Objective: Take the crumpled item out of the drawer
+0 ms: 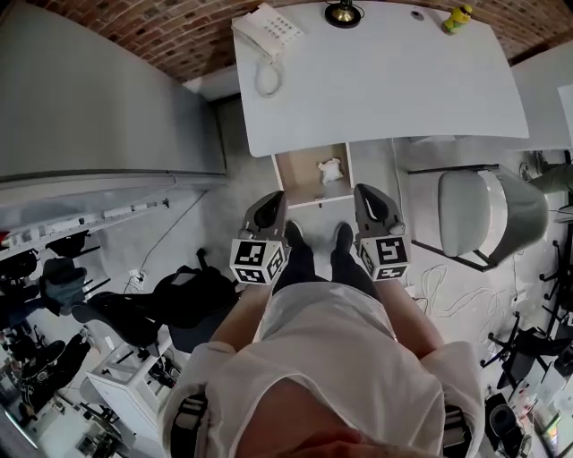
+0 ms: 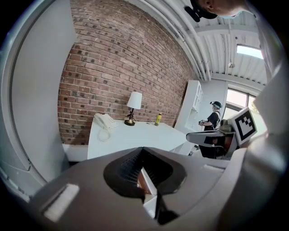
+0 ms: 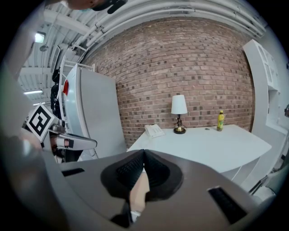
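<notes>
A white crumpled item (image 1: 330,169) lies in the open wooden drawer (image 1: 291,175) that sticks out from under the white desk (image 1: 376,80). Both grippers hang side by side just short of the drawer's front edge, above the person's feet. The left gripper (image 1: 276,199) is shut with nothing in it; in the left gripper view its tips (image 2: 143,151) meet and point over the desk (image 2: 135,135). The right gripper (image 1: 365,192) is shut and empty too, and its tips (image 3: 143,153) touch in the right gripper view. Neither gripper touches the crumpled item.
On the desk stand a white telephone (image 1: 267,36), a lamp (image 1: 343,12) and a yellow bottle (image 1: 458,18). A white chair (image 1: 488,210) stands right of the drawer, a tall grey cabinet (image 1: 98,98) left. Black chairs (image 1: 170,304) and cables crowd the floor. Another person (image 2: 212,122) stands far off.
</notes>
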A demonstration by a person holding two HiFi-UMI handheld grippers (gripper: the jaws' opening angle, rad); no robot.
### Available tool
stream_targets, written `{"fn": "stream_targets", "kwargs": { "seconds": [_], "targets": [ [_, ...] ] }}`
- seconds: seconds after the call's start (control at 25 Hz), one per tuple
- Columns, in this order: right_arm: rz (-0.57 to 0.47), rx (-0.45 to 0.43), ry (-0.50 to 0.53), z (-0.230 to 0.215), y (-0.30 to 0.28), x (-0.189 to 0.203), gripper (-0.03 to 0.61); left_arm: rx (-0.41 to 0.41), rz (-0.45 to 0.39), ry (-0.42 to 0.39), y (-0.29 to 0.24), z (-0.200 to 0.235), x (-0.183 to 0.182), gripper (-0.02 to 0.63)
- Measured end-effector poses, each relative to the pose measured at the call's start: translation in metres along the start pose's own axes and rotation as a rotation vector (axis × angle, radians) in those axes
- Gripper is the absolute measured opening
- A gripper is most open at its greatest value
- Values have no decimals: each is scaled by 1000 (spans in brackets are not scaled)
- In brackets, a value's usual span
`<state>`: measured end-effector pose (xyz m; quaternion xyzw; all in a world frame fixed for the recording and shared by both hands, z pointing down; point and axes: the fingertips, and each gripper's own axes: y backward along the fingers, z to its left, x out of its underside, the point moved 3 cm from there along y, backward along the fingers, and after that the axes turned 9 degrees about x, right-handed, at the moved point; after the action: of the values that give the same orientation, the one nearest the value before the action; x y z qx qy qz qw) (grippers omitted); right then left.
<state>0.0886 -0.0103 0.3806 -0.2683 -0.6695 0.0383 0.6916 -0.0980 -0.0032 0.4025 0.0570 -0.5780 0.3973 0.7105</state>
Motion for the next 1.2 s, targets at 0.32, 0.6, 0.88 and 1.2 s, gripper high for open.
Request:
{"fn": "stream_targets", "kwargs": {
  "seconds": [0.32,0.6,0.88,1.2],
  "targets": [
    [43,-16,16,9,-18,27,7,18,21,34,-16,7,25,9],
    [72,-25,26,13,-34,48,6,30,58,49,-25,17,50,9],
    [139,-2,-26,3,-53,89,7,35,95,80,-41,27,83,9],
    [171,6,-67,1,-72,126,7,43,109,103,-60,38,113,9]
  ]
}}
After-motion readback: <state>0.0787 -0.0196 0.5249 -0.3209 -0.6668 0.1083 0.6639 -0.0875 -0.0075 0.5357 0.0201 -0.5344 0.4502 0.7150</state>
